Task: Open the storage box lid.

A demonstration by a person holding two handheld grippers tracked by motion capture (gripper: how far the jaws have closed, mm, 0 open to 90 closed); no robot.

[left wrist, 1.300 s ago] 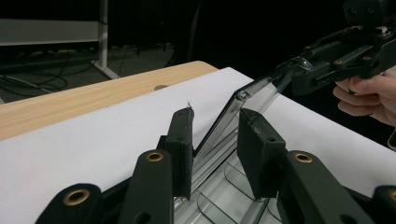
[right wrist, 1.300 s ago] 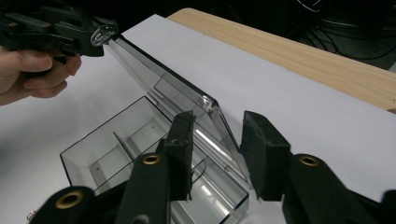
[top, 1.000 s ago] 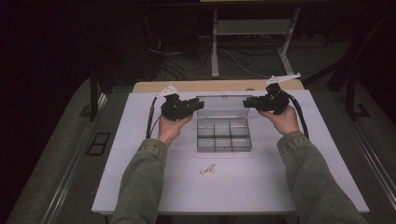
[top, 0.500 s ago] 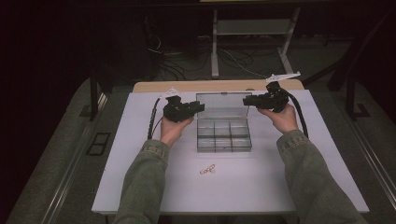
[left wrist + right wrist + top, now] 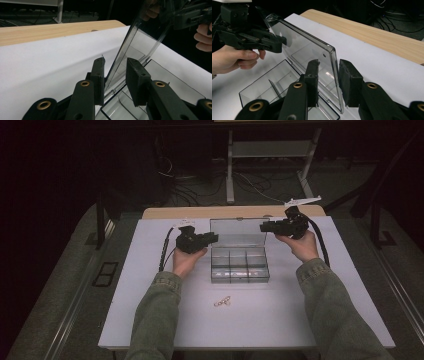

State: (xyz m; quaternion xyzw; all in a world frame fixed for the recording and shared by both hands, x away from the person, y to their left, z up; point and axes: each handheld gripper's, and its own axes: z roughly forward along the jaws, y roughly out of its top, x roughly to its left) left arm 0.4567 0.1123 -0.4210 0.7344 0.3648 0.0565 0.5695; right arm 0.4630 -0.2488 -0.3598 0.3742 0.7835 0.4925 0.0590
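1. The counter is a white sheet with a strip of bare wood along its far edge, at 12 o'clock in the high view.
2. The person's two sleeved forearms come in from 6 o'clock, one on each side of the box.
3. The box is clear plastic with divided compartments and sits at the counter's middle, between the two hands. No contents can be made out in it.
4. Its lid stands raised from the box's far edge, roughly upright and clear enough to see through.
5. The left gripper is at 9 o'clock of the lid, at its left edge. In the left gripper view that edge of the lid runs up between the two jaws. The jaws have just been closing around it, but a gap shows on each side of the plastic, so the pads do not yet press on it.
6. The right gripper is at 3 o'clock of the lid, at its right edge. In the right gripper view the lid's corner stands in the gap between the jaws, apart from both pads, so this gripper also stands open around it.
7. A small tan object lies on the counter at 6 o'clock of the box, near it but apart; its kind is too small to tell.
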